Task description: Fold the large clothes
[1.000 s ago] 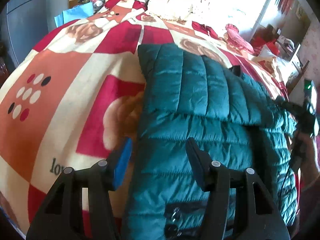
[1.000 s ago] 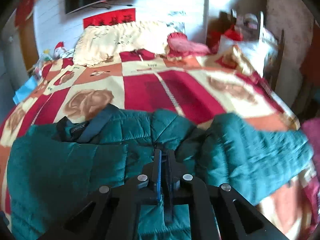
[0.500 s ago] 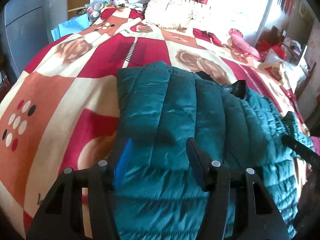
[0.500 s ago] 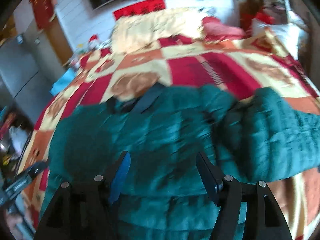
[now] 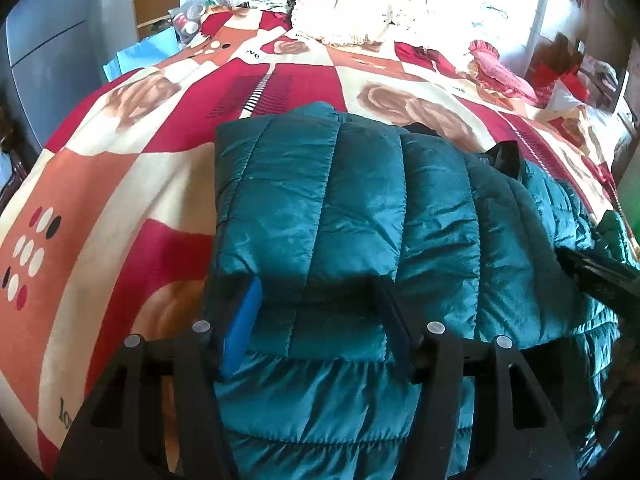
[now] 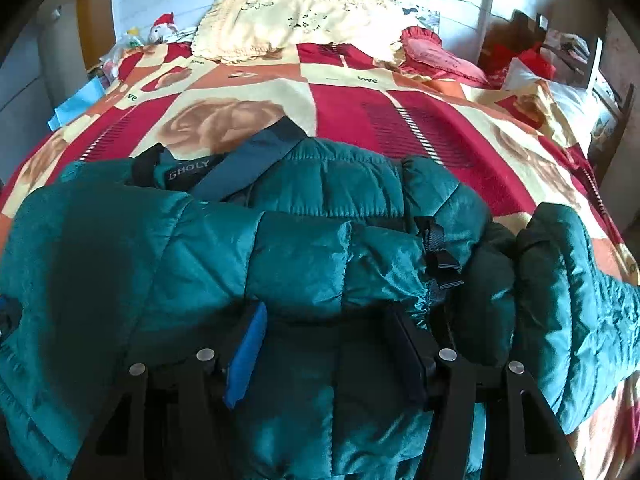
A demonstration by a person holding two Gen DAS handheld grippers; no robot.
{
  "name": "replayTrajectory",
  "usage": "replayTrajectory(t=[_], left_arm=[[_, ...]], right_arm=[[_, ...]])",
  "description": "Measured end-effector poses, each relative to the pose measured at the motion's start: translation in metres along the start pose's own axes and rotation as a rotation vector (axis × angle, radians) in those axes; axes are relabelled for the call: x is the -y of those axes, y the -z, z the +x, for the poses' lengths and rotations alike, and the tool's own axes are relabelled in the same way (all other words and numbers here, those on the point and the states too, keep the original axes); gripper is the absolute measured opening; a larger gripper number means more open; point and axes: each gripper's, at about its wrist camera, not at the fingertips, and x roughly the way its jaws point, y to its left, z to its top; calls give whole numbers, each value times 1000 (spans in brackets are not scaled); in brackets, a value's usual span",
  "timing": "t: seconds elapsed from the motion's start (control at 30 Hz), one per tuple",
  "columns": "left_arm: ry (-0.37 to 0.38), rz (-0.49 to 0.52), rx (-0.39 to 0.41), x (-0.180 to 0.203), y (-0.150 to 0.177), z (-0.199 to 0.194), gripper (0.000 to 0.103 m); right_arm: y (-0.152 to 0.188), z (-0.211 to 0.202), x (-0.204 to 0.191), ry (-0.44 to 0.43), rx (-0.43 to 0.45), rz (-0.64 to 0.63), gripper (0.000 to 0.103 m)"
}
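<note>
Teal quilted jacket (image 5: 344, 216) on bed, under both grippers. Left gripper (image 5: 316, 304) jaws opening, right gripper (image 6: 328, 328) jaws closing; fabric betw. pads, no pinch. Mid-fold; next prob. needs a firm edge pinch.

Both my feeds are sharp and sunlit, daylight pouring from the far wall (image 5: 472, 12) and blowing it out to white, glare on the jacket (image 6: 304, 256), dark shadows under my fingers (image 5: 240, 332), and fisheye bending with black corners at every edge.
</note>
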Motion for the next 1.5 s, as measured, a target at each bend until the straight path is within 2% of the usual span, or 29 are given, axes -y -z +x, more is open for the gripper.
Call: replayTrajectory(t=[0.17,0.33,0.4,0.53,0.63,0.7,0.83,1.0,1.07,1.1,1.17,1.2,1.27,1.4,1.43,1.5], left_arm=[[2,-10,-2,0,-1,1,59],[-7,-6,0,2,0,2,61],[-9,-6,0,2,0,2,61],[-7,3,2,2,0,2,61],[16,2,-7,-3,-2,-3,61],[51,-41,-4,-13,-4,-9,61],[61,-83,-15,-25,-4,-10,61],[76,-120,18,-34,-6,-19,61],[90,-143,25,-38,-9,-22,61],[92,-147,24,-39,-10,-22,61],[93,-149,19,-40,-10,-21,61],[91,-147,13,-40,-10,-20,61],[84,-148,9,-42,-8,-20,61],[80,-203,48,-62,-4,-31,61],[77,-213,51,-67,-3,-33,61],[58,-236,52,-82,1,-37,61]], right_arm=[[5,-36,4,-74,30,58,59],[16,-65,8,-116,72,56,59],[18,-59,4,-123,47,41,59],[28,-32,-3,-83,-23,4,59],[32,-28,-4,-78,-23,-3,59],[31,-35,-4,-73,-28,-10,59],[30,-53,2,-94,21,6,59],[22,-59,9,-131,39,71,59],[19,-60,10,-98,47,76,60],[18,-60,15,-73,57,90,61],[15,-60,32,-45,71,160,74],[15,-59,39,-33,69,189,75],[14,-51,51,-16,45,231,75],[12,-28,61,-37,-24,265,75],[12,-24,61,-57,-32,271,74],[13,-19,59,-97,-37,265,54]])
